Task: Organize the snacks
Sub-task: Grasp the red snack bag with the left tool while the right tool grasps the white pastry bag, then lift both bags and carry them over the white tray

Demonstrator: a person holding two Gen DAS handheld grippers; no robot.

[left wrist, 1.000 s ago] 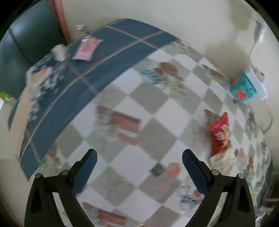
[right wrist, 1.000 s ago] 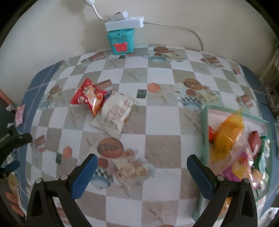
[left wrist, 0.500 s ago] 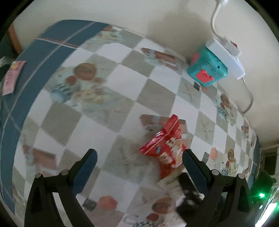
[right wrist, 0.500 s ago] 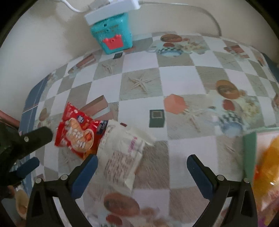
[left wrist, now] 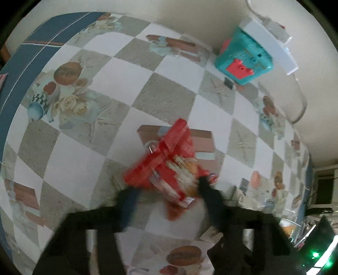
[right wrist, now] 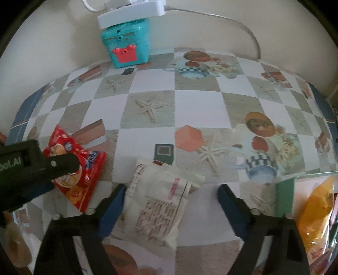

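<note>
A red snack bag [left wrist: 169,167] lies on the checked tablecloth. My left gripper [left wrist: 166,190] has its fingers either side of the bag's near end, narrowed and blurred; whether they grip it is unclear. The bag also shows in the right wrist view [right wrist: 80,167], with the left gripper [right wrist: 31,169] on it. A white snack packet [right wrist: 160,207] lies between the open fingers of my right gripper [right wrist: 171,196], which is low over the table.
A teal box [right wrist: 126,48] with a white power strip [right wrist: 131,12] on top stands against the back wall. A green-rimmed tray [right wrist: 285,196] at the right holds an orange packet [right wrist: 316,213] and other snacks.
Both grippers moved forward and down. The left came onto the red bag and its fingers narrowed around it. The right came over the white packet, still open.
</note>
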